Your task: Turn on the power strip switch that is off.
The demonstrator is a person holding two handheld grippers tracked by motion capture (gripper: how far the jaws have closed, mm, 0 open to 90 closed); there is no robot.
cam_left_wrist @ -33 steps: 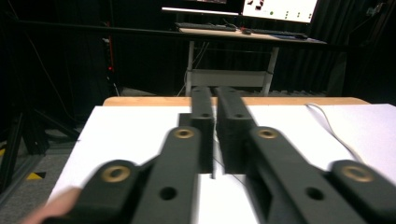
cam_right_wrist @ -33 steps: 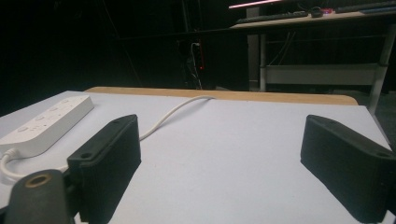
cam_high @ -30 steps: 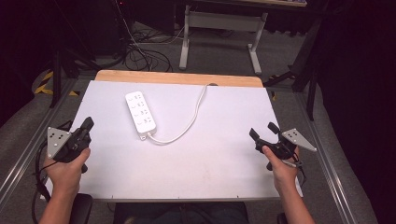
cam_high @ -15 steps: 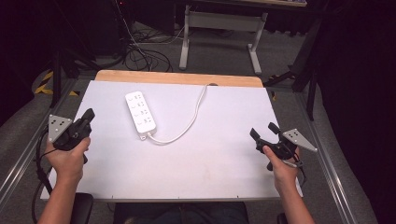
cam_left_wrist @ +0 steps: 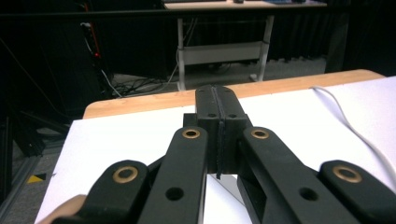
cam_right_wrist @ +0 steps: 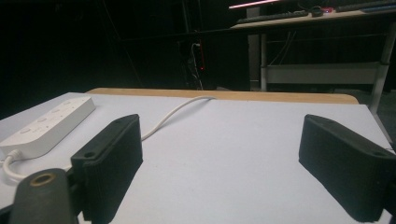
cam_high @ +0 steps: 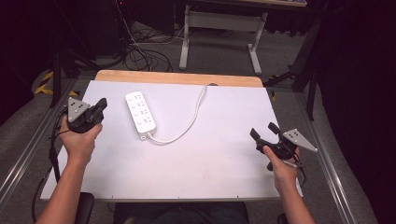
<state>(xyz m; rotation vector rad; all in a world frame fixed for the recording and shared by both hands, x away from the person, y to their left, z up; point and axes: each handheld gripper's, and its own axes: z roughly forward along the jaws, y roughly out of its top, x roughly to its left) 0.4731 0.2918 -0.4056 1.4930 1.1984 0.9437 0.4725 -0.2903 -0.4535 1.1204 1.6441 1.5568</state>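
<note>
White power strip [cam_high: 140,110], white cable

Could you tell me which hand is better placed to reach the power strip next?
Probably the left: the left gripper sits just beside the power strip, while the right gripper is far across the table.

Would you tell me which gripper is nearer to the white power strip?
The left gripper is nearer, just beside the power strip on its left; the right gripper sits far off by the table's right edge.
</note>
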